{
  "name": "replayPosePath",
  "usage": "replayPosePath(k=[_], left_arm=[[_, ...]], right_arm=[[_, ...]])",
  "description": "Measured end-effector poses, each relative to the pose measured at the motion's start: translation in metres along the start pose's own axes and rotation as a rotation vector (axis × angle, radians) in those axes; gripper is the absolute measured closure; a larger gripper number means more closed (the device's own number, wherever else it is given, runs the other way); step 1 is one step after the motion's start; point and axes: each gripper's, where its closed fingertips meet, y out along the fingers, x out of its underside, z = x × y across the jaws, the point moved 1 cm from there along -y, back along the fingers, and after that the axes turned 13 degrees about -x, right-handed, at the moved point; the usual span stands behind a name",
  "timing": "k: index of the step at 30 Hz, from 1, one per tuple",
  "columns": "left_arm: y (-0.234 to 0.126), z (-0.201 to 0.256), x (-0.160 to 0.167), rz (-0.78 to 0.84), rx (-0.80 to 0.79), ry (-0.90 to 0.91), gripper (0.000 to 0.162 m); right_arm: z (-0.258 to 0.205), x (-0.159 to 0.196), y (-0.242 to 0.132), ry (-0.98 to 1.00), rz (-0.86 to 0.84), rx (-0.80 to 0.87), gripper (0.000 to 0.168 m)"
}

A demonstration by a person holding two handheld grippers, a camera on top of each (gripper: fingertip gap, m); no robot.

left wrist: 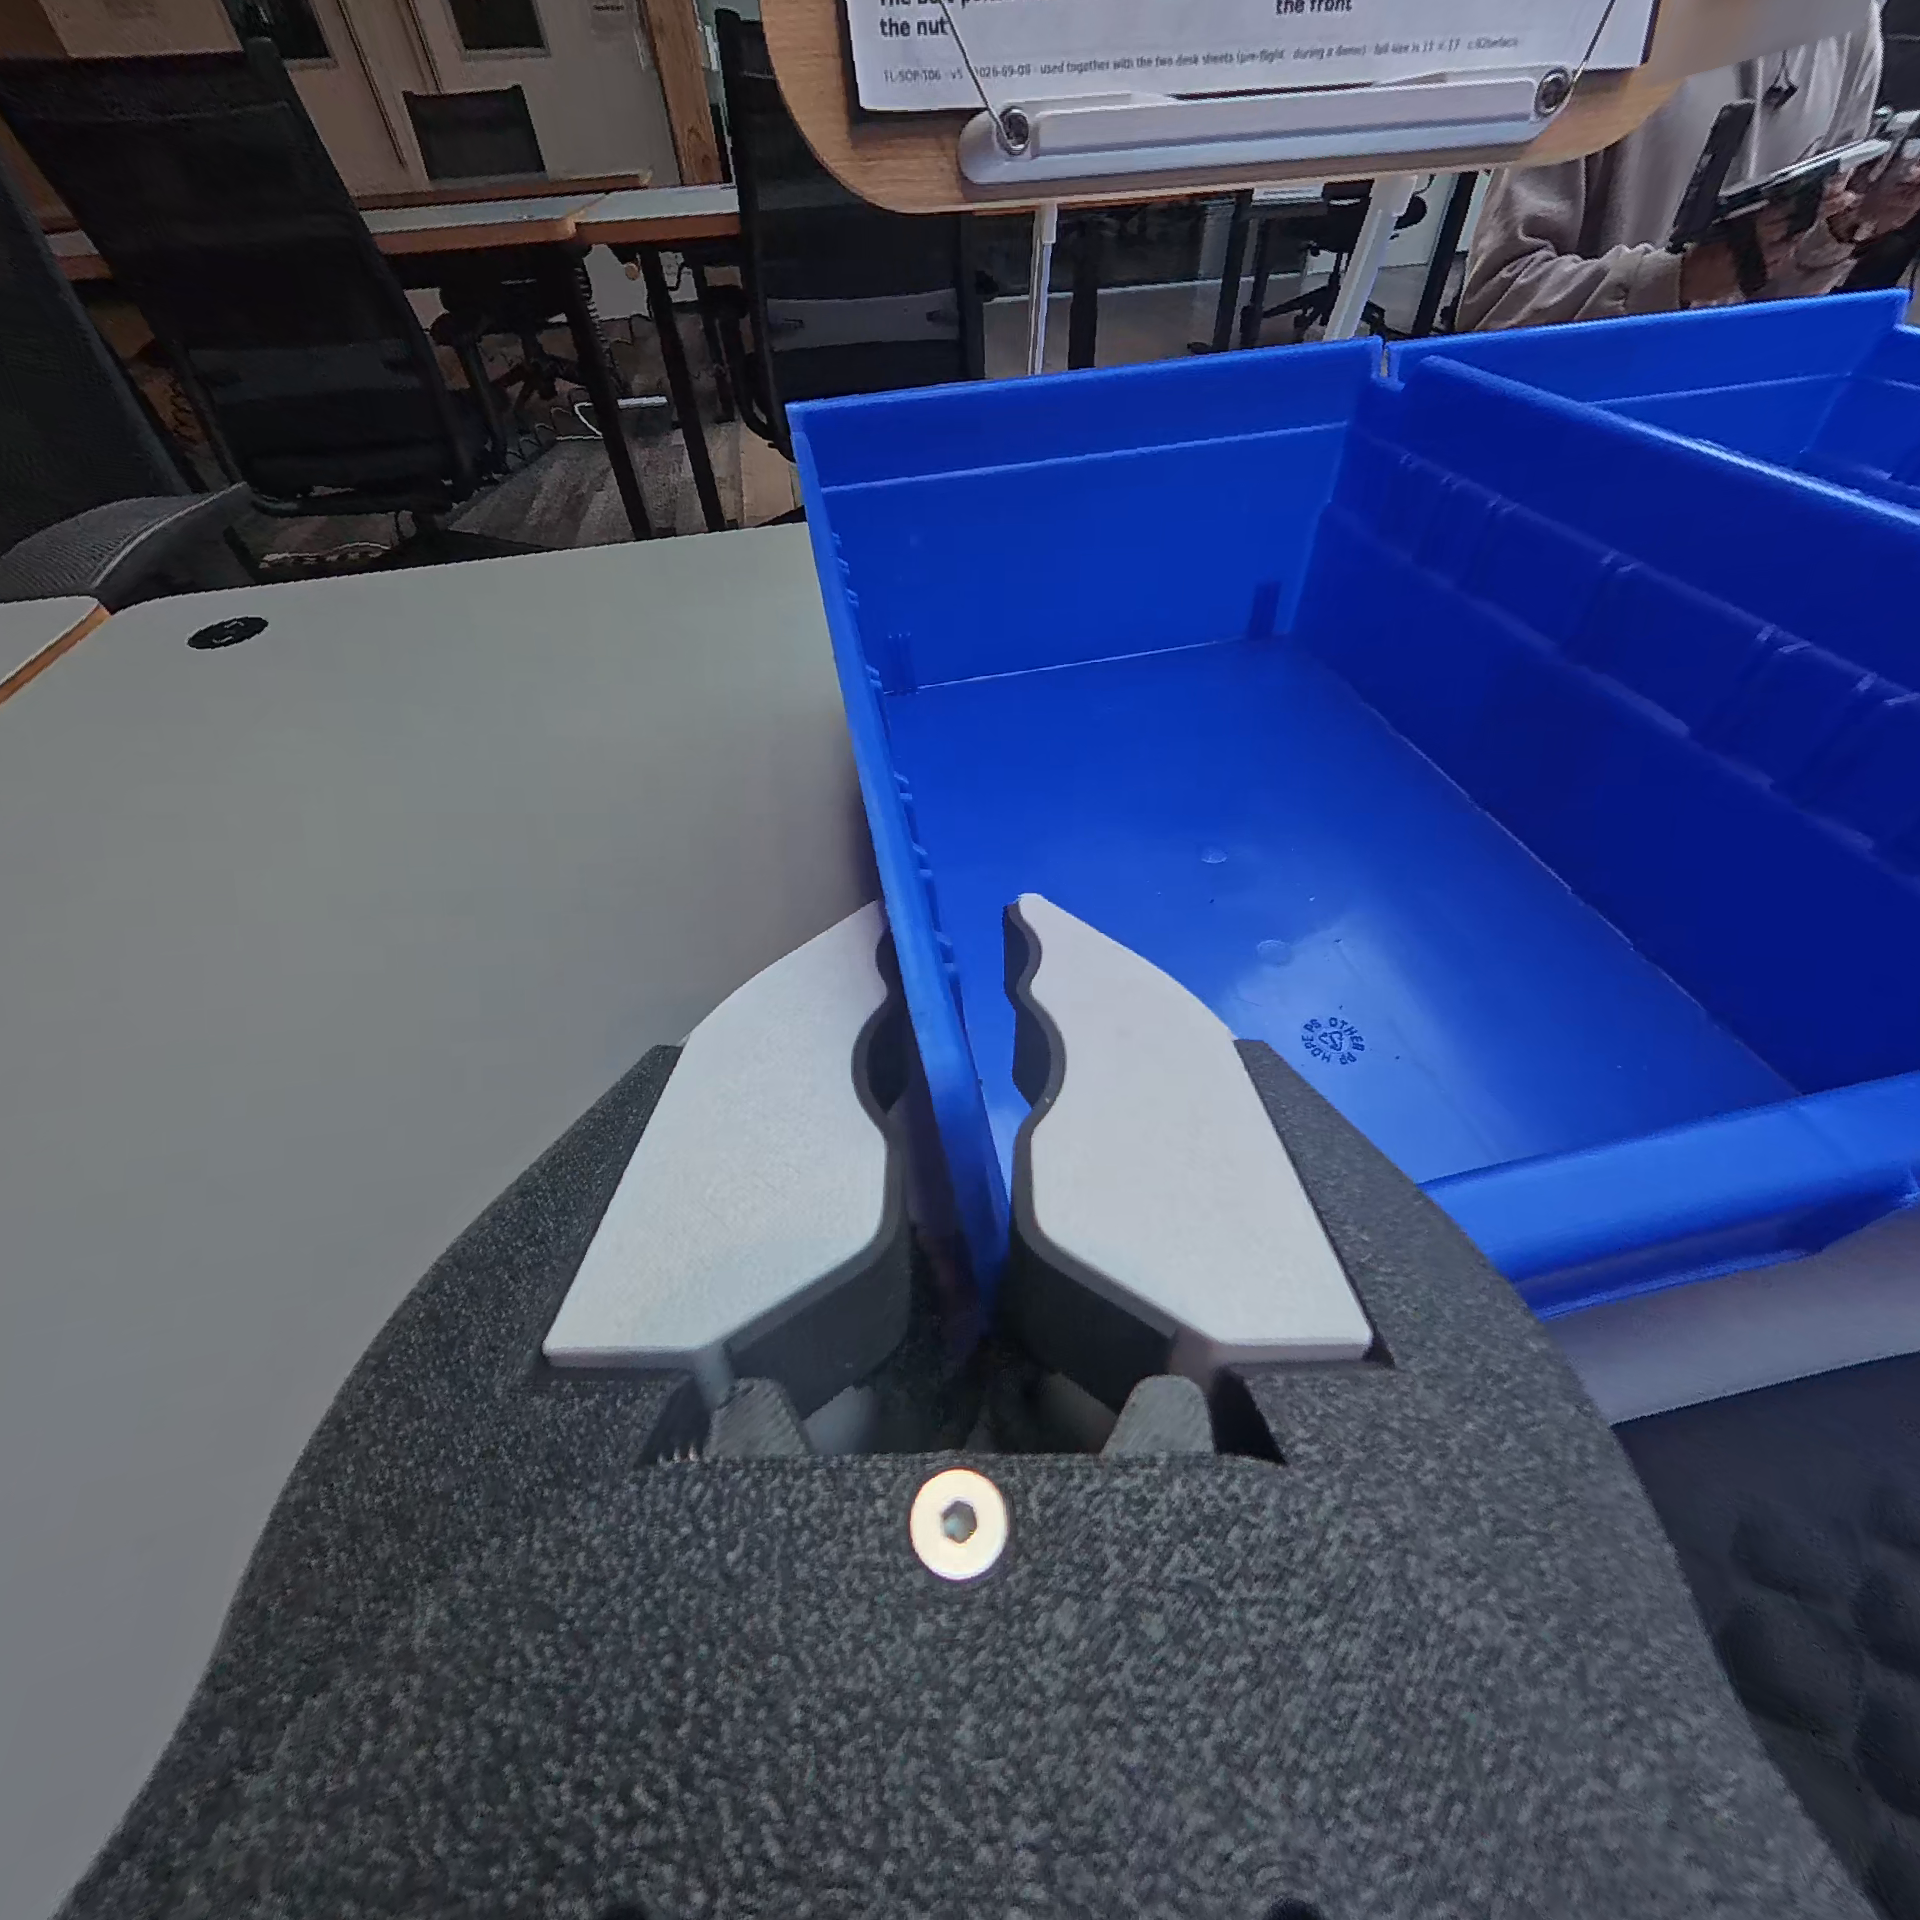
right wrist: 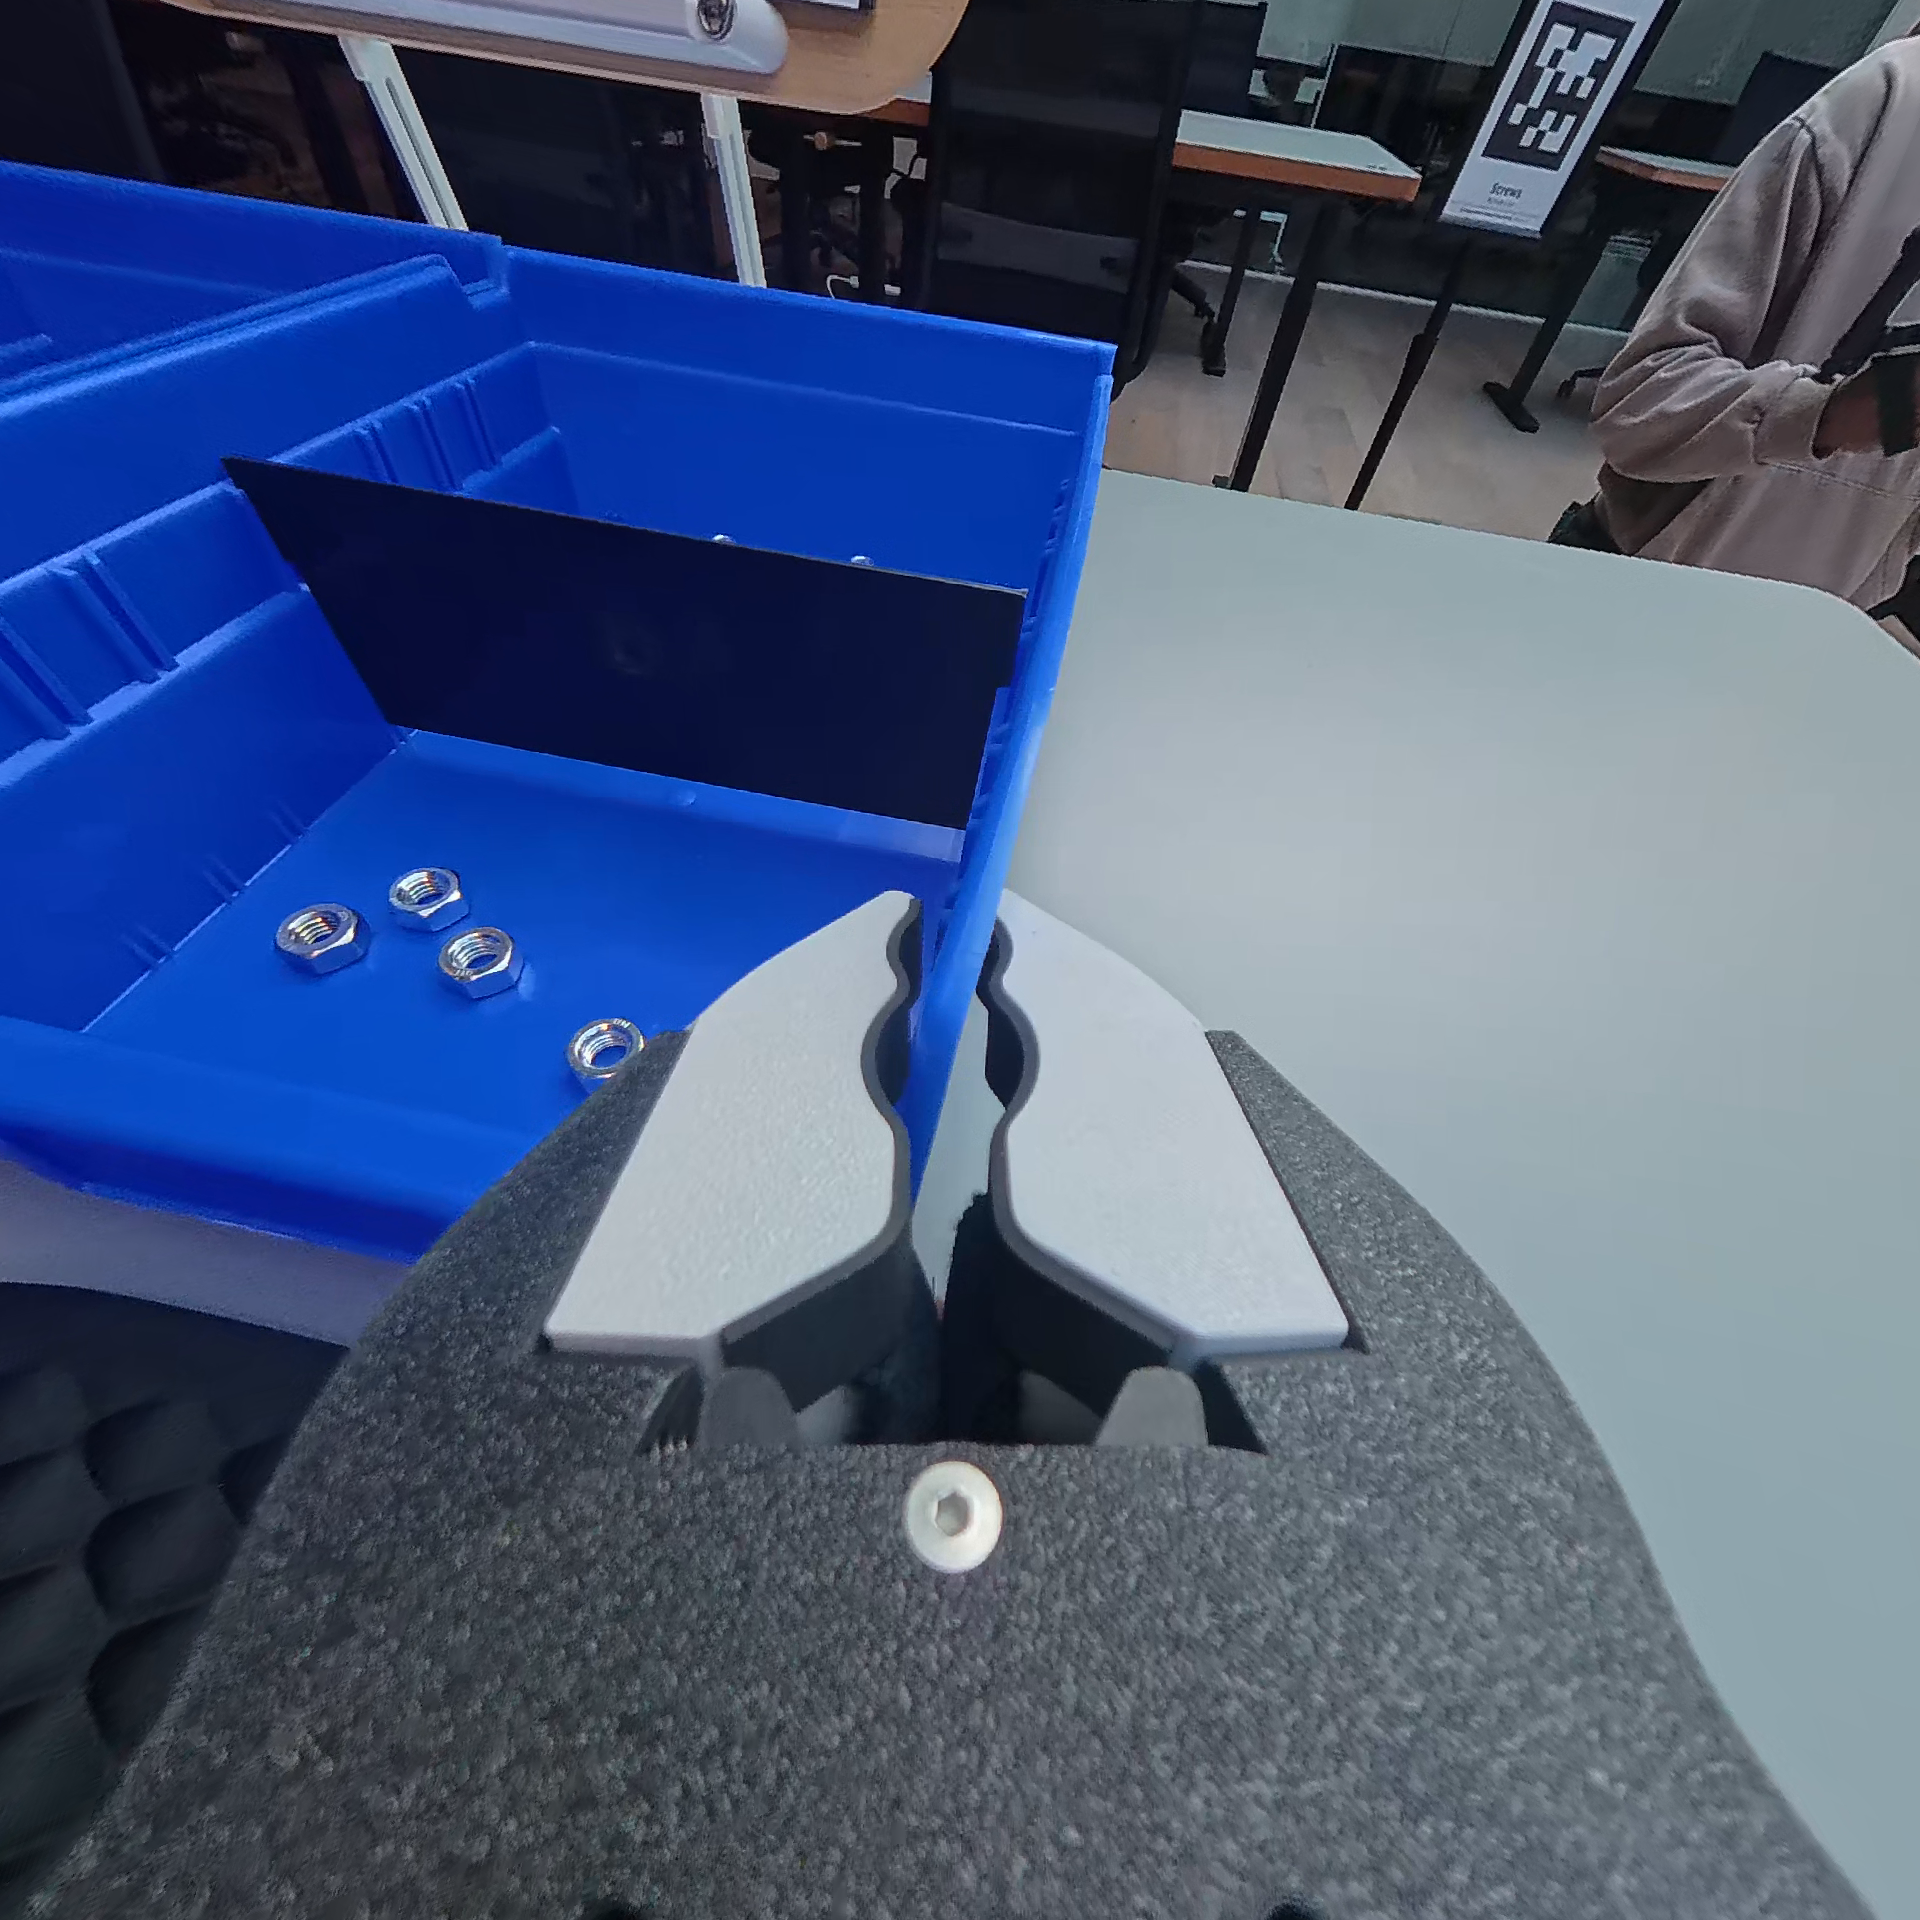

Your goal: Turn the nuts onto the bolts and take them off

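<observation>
The nuts (right wrist: 416, 951), four bright steel hex nuts, lie loose on the floor of the blue bin (right wrist: 675, 862) at the lower left of the right wrist view; three cluster together and the fourth (right wrist: 601, 1045) sits apart, just beside the right tongs (right wrist: 951, 925). They look small, hard, dense and slick, likely to skate on the smooth plastic, so a grip across two opposite flats seems the safest hold. A black divider (right wrist: 644, 644) stands upright across the bin behind them; two small shiny tips peek over its top edge and may be bolts, though too little shows to say.

The right tongs are nearly closed, pinching the bin's side wall, one finger inside and one over the grey surface (right wrist: 1455, 883). The left tongs (left wrist: 951, 914) straddle a blue bin wall (left wrist: 935, 1039) in the same way with a slightly wider gap; whether they actually press it is hard to tell. That compartment shows a bare floor. No bolt is plainly visible in either view. A person in a pale sweatshirt (right wrist: 1745, 343) sits at the upper right.
</observation>
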Motion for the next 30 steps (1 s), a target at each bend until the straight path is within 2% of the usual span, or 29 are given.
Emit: replayPosePath(k=[4, 9, 17, 30], left_arm=[[0.0, 0.001, 0.0, 0.002, 0.007, 0.003, 0.143], [-0.003, 0.004, -0.003, 0.03, 0.009, 0.036, 0.121], [-0.01, -0.005, -0.01, 0.068, -0.025, 0.038, 0.111], [-0.03, -0.033, -0.03, 0.199, -0.185, 0.08, 0.089]], right_arm=[[-0.003, 0.002, 0.002, 0.004, -0.005, -0.016, 0.152], [0.0, 0.0, 0.0, -0.044, -0.02, 0.028, 0.139], [0.002, -0.004, -0.006, -0.043, -0.006, 0.05, 0.124], [0.01, -0.004, -0.023, -0.017, 0.014, 0.103, 0.11]])
